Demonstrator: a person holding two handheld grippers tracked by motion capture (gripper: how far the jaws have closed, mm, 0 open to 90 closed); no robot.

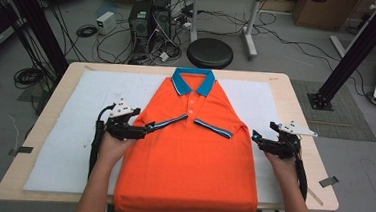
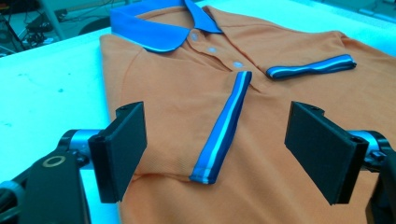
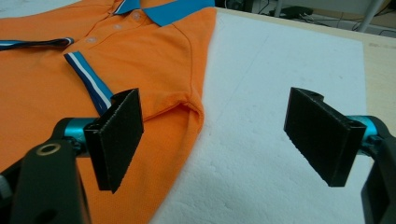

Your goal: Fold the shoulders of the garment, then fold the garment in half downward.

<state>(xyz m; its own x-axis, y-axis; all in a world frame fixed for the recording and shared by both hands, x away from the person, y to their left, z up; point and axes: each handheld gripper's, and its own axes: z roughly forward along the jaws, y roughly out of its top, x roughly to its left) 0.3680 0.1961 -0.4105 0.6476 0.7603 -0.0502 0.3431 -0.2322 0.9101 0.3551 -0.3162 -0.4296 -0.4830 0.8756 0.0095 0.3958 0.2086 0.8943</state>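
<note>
The orange polo shirt [image 1: 190,156] lies face up on the white pad [image 1: 63,142], collar [image 1: 193,81] away from the person, both sleeves already folded in so the striped cuffs [image 1: 213,129] meet near the placket. The left gripper [image 1: 144,129] sits at the shirt's left edge and the right gripper [image 1: 256,139] just off its right edge, each with jaws wide apart and holding nothing. To fold the sides well, I judge each should pinch only the outer edge near the shoulder and carry it inward evenly, leaving the tucked sleeves flat.

Shirt [image 1: 187,156] on mat [image 1: 69,128] on table [image 1: 296,108]; stool [image 1: 210,52] behind; hem seemingly over near edge.
</note>
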